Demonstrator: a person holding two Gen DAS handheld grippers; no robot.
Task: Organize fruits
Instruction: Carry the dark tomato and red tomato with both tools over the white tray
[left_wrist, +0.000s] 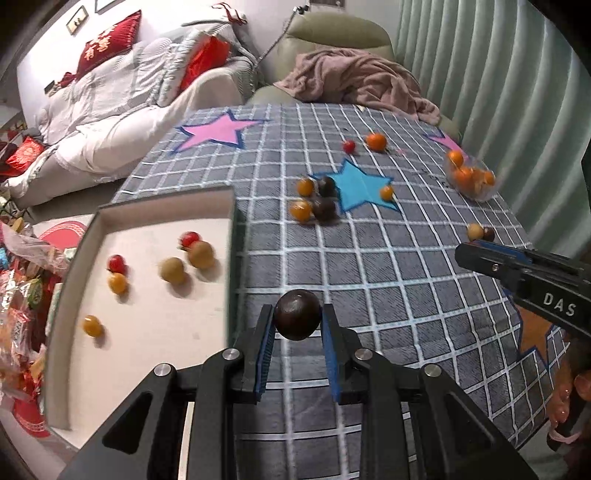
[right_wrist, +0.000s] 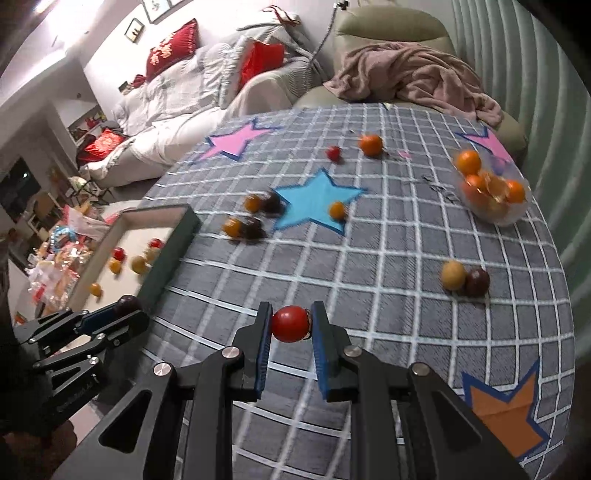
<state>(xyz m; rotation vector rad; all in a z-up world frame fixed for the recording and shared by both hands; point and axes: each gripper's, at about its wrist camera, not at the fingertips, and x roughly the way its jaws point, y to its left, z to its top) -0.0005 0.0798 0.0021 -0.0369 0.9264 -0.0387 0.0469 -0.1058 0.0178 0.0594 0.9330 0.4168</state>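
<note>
Midway, both claws are pinching fruit beside the tray, left gripper a dark ball, right gripper a tomato; six already inside, many scattered beyond.

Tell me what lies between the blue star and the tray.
Two orange fruits and two dark fruits on the cloth, seen in both views.

Your left gripper was matte black at the bottom centre of the frame, its fingers lined with ribbed blue pads and its linkage arms fastened by round silver screws. Your right gripper matched it: black arms, blue pads, silver screws. At the right edge of the left view, its black body bore white letters "DAS".
</note>
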